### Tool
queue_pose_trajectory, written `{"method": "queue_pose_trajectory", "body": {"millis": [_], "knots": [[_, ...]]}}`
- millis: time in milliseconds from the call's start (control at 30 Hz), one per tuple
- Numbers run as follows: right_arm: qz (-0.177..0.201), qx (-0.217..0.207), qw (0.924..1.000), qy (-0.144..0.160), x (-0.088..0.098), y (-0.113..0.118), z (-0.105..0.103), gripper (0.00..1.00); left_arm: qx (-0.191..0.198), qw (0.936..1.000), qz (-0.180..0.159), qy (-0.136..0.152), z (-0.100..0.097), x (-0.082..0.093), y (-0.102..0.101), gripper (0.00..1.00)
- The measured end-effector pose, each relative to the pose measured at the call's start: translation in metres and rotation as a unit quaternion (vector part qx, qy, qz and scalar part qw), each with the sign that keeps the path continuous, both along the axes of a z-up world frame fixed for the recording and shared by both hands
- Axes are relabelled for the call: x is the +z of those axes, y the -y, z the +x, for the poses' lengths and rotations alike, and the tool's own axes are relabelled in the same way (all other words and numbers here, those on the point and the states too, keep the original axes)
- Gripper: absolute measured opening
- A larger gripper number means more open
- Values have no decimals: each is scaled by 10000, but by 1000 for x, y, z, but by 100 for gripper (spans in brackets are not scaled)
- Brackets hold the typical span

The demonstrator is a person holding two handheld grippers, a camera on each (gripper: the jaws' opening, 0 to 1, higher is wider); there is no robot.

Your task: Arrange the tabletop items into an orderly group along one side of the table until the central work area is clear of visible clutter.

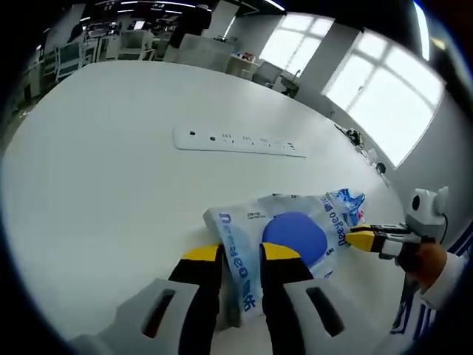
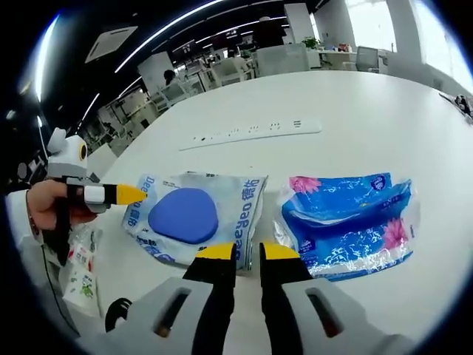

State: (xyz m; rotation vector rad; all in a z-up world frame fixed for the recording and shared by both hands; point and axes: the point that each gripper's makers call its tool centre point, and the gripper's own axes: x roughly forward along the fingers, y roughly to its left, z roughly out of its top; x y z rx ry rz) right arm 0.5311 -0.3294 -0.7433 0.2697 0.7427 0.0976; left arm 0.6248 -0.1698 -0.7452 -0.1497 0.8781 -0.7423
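Judging by the crinkled plastic wrap, took the white tissue pack with the blue oval (image 2: 188, 214) for light, soft and slippery, likely to sag or slide when pinched at one spot; best held by an edge or sealed end, not the puffy middle. Lay flat on the white table (image 1: 111, 185), in the right gripper view just beside a second pack, blue with pink flowers (image 2: 347, 222), to its right, the two apparently apart by a thin strip of table. Left gripper (image 1: 242, 255) appeared clamped on the near edge of the white pack, yellow tips either side of the wrap. Right gripper (image 2: 247, 253) sat nearly together at the pack's near right corner, the wrap's edge at the narrow gap; could not tell whether anything was pinched. Farther off, a white power strip (image 1: 238, 141) lay flat across the table, well apart. Near left in the right gripper view, some small printed packets (image 2: 77, 285), blurred. Nothing stood between the packs and the table edge.
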Motion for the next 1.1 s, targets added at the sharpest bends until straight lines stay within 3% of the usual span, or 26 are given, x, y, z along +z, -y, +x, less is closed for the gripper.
{"method": "queue_pose_trajectory", "body": {"millis": [367,1100], "knots": [[-5,14,10000,6,2,-1,0,11,12,10000,-21,3,1,0,3,37],[-17,17,9999,99,13,-1,-5,15,-17,9998,-50,165,-3,18,3,51]]}}
